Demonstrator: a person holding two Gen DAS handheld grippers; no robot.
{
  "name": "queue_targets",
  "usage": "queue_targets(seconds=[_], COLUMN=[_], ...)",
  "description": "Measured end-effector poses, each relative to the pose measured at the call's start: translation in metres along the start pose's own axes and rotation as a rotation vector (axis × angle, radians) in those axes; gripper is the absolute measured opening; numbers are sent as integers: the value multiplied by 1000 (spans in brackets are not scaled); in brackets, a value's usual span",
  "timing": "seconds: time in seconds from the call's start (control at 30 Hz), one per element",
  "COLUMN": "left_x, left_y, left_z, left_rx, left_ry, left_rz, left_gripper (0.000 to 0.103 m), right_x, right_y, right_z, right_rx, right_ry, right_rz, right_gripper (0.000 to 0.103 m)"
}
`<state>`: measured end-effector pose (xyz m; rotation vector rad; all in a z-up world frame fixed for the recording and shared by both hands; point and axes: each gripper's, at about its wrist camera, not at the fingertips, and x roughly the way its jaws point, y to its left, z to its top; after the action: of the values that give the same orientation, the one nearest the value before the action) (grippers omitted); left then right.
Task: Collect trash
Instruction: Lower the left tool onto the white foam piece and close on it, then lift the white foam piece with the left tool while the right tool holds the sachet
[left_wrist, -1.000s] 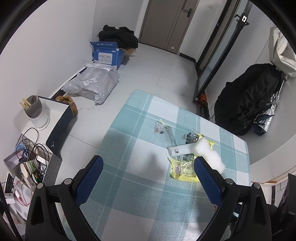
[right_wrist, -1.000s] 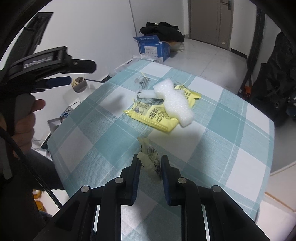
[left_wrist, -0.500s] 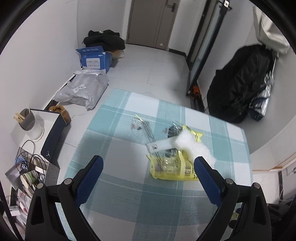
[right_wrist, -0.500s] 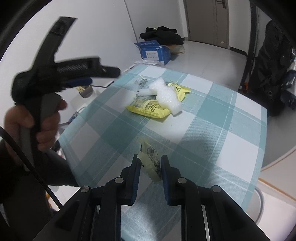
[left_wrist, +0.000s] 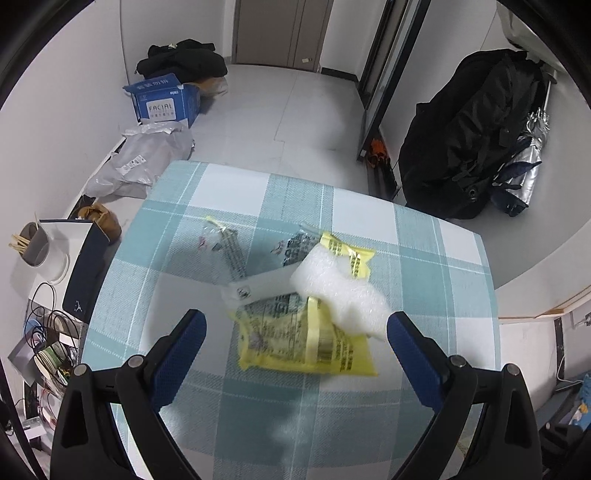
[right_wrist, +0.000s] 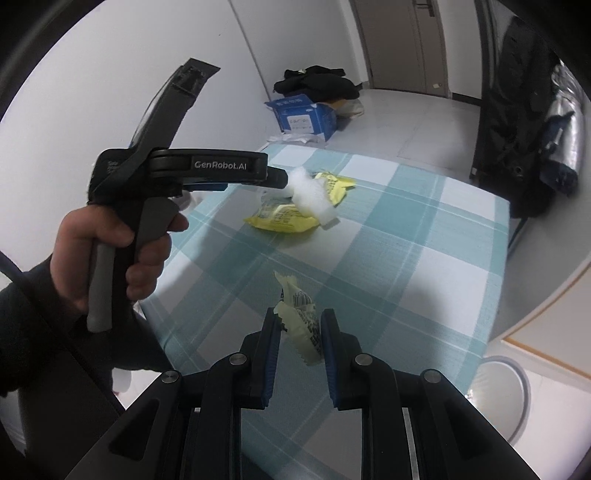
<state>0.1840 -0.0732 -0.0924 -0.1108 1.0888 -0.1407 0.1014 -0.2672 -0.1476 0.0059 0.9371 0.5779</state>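
On the checked tablecloth lies a pile of trash: a yellow packet, a white foam piece across it, a white strip and clear wrappers. My left gripper hangs open above the yellow packet, its blue fingers wide on either side and touching nothing. In the right wrist view a hand holds the left gripper over the yellow packet and the foam. My right gripper is shut on a pale yellow wrapper, held above the table's near part.
On the floor beyond the table are a blue carton, a grey mailer bag and black bags. A cluttered side shelf stands to the left. A round grey container sits on the floor at the right.
The left gripper has travelled over the table, so the trash pile now lies between its fingers. The right gripper has drawn back from the pile, the wrapper still in its jaws.
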Motion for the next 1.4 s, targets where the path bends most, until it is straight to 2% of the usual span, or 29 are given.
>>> queue_targets(seconds=[0.13,0.4,0.63,0.83,0.87,0.93,1.13,1.17,1.23,1.4], left_x=[16,32,41,49,49,47,41,40,39,38], left_y=[-6,-13,-28,-32,-33,-36,-37,-37,-36,-37], left_z=[10,17,11,6,6,5,2,2,1,0], left_rx=[3,-31,58,84,96,116,101,99,96,97], left_ry=[60,111,142,165,167,160,149,147,151,153], left_rz=[-6,19,88,124,132,146,124,121,107,98], left_gripper=[96,96,95,75,68,66,60,58,40,37], right_x=[-6,-15,-28,-32,-33,-34,-35,-34,-33,-31], right_y=[-10,-21,-25,-23,-23,-23,-23,-24,-24,-26], right_z=[-3,-2,0,0,-1,-1,0,0,1,1], right_rx=[22,55,79,78,78,78,80,82,88,98], right_ry=[-10,-35,-78,-86,-88,-90,-89,-87,-83,-77], right_rz=[6,11,20,22,22,24,23,23,22,17], right_gripper=[21,21,21,21,21,21,21,21,21,21])
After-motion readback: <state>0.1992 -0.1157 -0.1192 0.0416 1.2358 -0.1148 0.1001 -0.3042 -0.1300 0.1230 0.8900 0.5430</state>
